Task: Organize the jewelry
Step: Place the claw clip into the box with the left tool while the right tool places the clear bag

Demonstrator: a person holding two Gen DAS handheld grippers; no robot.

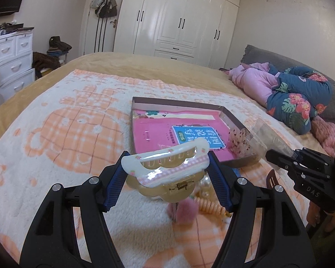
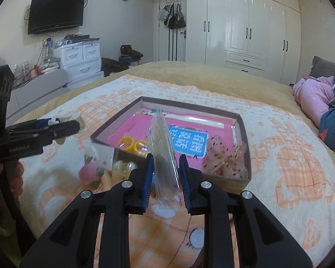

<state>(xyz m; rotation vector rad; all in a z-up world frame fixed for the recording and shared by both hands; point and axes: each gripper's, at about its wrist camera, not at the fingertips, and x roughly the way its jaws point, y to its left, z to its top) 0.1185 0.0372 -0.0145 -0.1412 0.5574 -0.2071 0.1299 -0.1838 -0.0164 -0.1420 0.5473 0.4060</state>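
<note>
My left gripper (image 1: 167,159) is shut on a cream hair claw clip (image 1: 165,172) with a pink checked band, held above the blanket. My right gripper (image 2: 166,158) pinches a clear plastic bag (image 2: 165,143) that stands upright between its blue pads. Just beyond both lies a shallow brown box (image 2: 243,122) lined with a pink book. In it are yellow rings (image 2: 131,145) and a speckled scrunchie (image 2: 225,154). A pink pompom (image 1: 185,212) and a coiled hair tie (image 1: 210,205) lie on the blanket in front of the box. The left wrist view shows the right gripper (image 1: 277,158) at the right.
Everything rests on a bed with a white and orange blanket (image 1: 55,134). Pink and floral bedding (image 1: 297,98) is piled at the right. White drawers (image 2: 82,60) and a wall television (image 2: 55,13) stand far left, with wardrobes (image 2: 245,22) behind.
</note>
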